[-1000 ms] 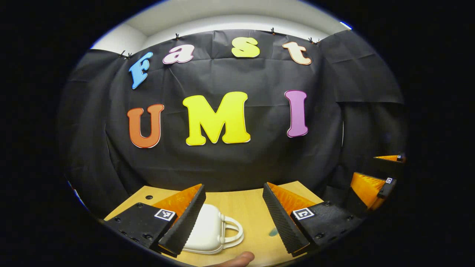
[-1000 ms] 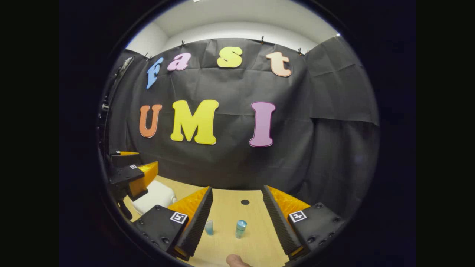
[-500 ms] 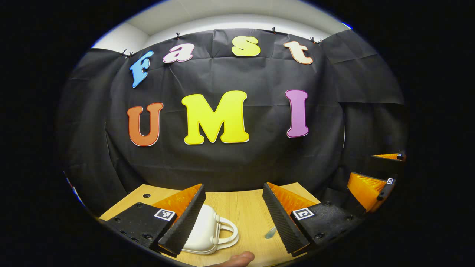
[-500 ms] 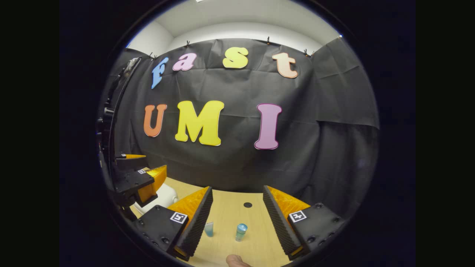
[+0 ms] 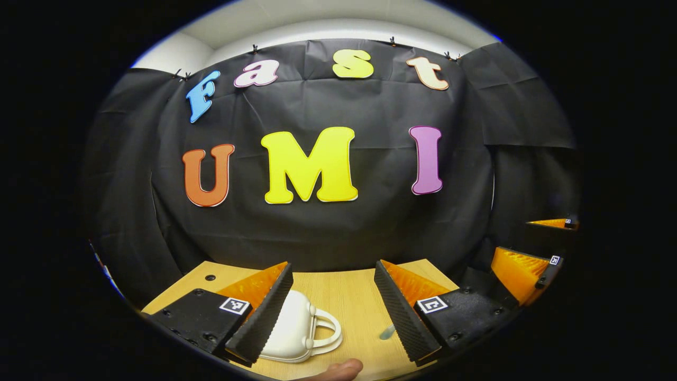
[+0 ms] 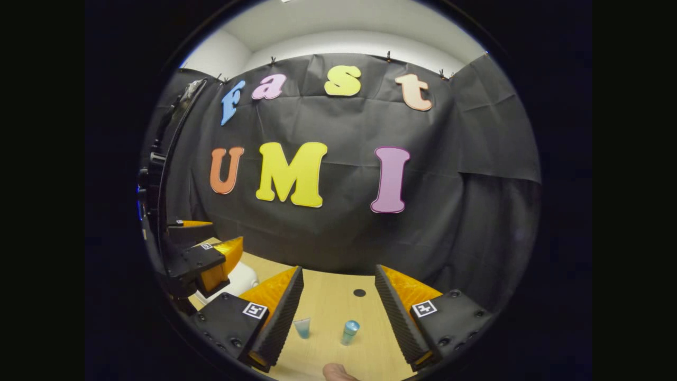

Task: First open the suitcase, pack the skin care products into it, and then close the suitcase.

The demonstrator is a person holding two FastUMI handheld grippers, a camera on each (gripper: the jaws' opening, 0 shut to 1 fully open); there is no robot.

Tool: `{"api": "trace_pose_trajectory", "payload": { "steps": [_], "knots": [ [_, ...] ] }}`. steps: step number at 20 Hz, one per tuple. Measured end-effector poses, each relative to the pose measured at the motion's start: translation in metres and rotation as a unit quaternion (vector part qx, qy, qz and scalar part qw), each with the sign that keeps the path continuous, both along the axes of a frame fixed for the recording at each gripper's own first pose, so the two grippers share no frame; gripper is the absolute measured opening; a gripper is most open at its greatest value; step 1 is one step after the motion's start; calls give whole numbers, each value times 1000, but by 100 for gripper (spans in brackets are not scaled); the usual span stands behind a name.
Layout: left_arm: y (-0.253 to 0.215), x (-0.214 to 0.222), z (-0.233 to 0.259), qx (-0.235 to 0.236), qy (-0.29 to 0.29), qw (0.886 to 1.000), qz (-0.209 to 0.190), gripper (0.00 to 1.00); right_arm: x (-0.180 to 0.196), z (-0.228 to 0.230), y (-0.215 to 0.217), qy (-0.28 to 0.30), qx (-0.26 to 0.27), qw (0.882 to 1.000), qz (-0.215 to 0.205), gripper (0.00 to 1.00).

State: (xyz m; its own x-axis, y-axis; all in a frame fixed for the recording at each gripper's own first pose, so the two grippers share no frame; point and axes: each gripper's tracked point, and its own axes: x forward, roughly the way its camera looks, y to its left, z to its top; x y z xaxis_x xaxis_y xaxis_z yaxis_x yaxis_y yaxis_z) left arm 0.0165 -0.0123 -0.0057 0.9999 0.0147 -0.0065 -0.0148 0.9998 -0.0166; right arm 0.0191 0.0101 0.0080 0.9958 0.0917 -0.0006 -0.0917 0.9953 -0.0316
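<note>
Nothing you can actually read here, honestly. Closest you get: little black-and-white square tags (image 5: pixel 235 305) on your left gripper (image 5: pixel 333 264), lower middle of the frame, same on your right gripper (image 6: pixel 338 268). Just patterns, no words.

This is a staged recording booth, not a home. Black cloth (image 5: pixel 338 233) clipped along its top edge forms the wall, with plain white wall and ceiling (image 6: pixel 349 26) showing above it. A light wooden counter (image 6: pixel 333 307) with round holes stands before the cloth.
</note>
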Motion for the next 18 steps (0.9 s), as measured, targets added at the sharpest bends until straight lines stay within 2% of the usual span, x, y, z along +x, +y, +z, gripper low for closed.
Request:
{"api": "trace_pose_trajectory", "payload": {
  "steps": [2, 5, 10, 12, 14, 18],
  "knots": [
    [4, 3, -9, 22, -3, 1000, 2, 99, 3, -2, -9, 0, -4, 1000, -12, 80],
    [13, 12, -45, 94, 4, 996, 9, 99, 5, -2, -35, -3, -9, 999, -37, 80],
    [7, 30, -126, 174, 58, 983, -9, 99, 4, -15, -68, 4, -18, 997, -69, 79],
    [6, 34, -151, 228, 70, 971, -12, 99, 3, -28, -75, 18, -17, 997, -74, 81],
    [2, 39, -178, 291, 81, 953, -22, 99, 1, -37, -80, 26, -8, 997, -77, 80],
    [-13, 42, -234, 415, 105, 901, -65, 99, -2, -54, -88, 39, -1, 996, -81, 80]
  ]
}}
